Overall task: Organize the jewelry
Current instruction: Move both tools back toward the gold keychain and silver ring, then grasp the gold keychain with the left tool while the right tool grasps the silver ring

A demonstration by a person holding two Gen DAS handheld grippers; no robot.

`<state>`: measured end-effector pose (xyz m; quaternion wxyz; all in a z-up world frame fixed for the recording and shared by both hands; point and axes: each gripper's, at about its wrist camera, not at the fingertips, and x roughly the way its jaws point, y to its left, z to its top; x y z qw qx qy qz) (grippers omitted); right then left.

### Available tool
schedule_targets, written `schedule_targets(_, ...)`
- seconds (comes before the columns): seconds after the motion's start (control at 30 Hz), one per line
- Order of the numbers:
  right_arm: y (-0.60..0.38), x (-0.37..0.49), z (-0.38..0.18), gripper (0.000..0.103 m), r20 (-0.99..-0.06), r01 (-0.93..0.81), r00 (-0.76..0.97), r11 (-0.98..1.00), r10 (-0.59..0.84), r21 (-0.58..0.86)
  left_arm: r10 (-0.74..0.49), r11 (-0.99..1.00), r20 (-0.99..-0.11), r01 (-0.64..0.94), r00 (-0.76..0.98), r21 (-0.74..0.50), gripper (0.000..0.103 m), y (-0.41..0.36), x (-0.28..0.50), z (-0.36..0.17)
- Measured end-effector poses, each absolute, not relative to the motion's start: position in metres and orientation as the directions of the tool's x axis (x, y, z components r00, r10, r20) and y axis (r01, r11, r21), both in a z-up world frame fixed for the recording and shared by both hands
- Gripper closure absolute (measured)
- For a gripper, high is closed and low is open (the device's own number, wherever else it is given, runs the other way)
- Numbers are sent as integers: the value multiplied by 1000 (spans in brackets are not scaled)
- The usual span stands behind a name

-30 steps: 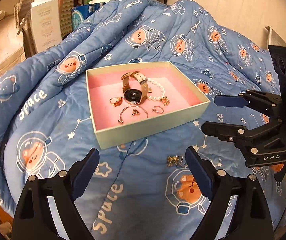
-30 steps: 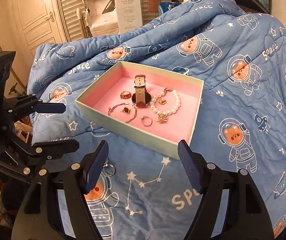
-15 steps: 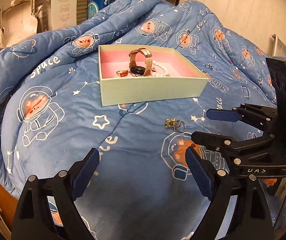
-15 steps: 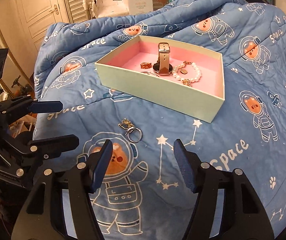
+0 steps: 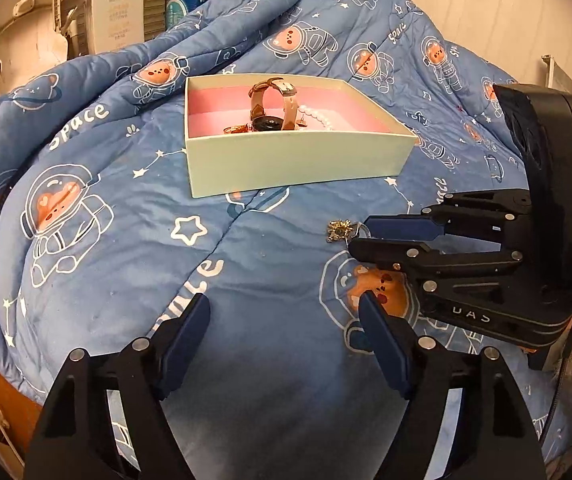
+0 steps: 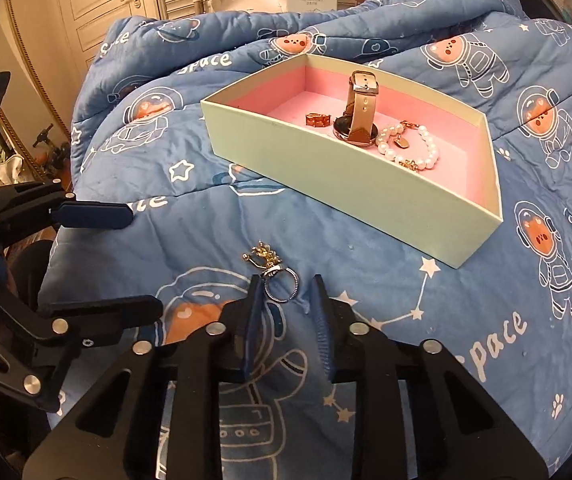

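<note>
- The right black two-finger gripper [image 6: 284,292], jaws narrowed but not yet pinching, brackets a thin silver ring [image 6: 282,289] lying flat on the soft blue astronaut-print quilt [image 6: 365,256].
- It looks light, stiff and slippery; grip across the band, whose gold star charm [image 6: 264,255] points away.
- The left black gripper [image 5: 284,316] is spread wide.
- Beyond sits the pale green pink-lined box [image 6: 349,184].

right gripper [image 5: 359,236] beside brooch [image 5: 339,230], box [image 5: 286,160]

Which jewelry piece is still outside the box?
The silver ring with its gold charm, on the quilt between the right gripper fingers; the rest sit inside.
</note>
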<state>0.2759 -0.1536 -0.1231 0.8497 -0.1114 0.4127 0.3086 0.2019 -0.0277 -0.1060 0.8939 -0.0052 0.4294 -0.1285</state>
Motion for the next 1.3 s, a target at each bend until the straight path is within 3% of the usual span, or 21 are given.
schedule_targets(0.13, -162, 277, -122, 84, -763, -594, 463, 797, 450, 110, -250, 962, -766, 239, 592, -130, 43, -31, 208, -107)
schedule_targets(0.37, -183, 272, -120, 84, -769, -533, 478, 836, 426, 132, -294, 946, -764, 287, 574, -148, 51, -49, 224, -107)
schedule_targets(0.67, -202, 269, -122, 84, -774, -479, 482, 863, 411, 160, -295, 940, -777, 315, 556, -131, 76, -73, 252, -113)
schedule_targets(0.73, -202, 269, -123, 84, -775, -475, 482, 865, 410, 162, -303, 937, -779, 321, 548, -138, 87, -76, 254, -113)
schedule_targets(1.3, -200, 273, -101, 84, -763, -494, 437, 836, 476, 239, -348, 932, -752, 293, 561, -212, 87, -46, 236, -88)
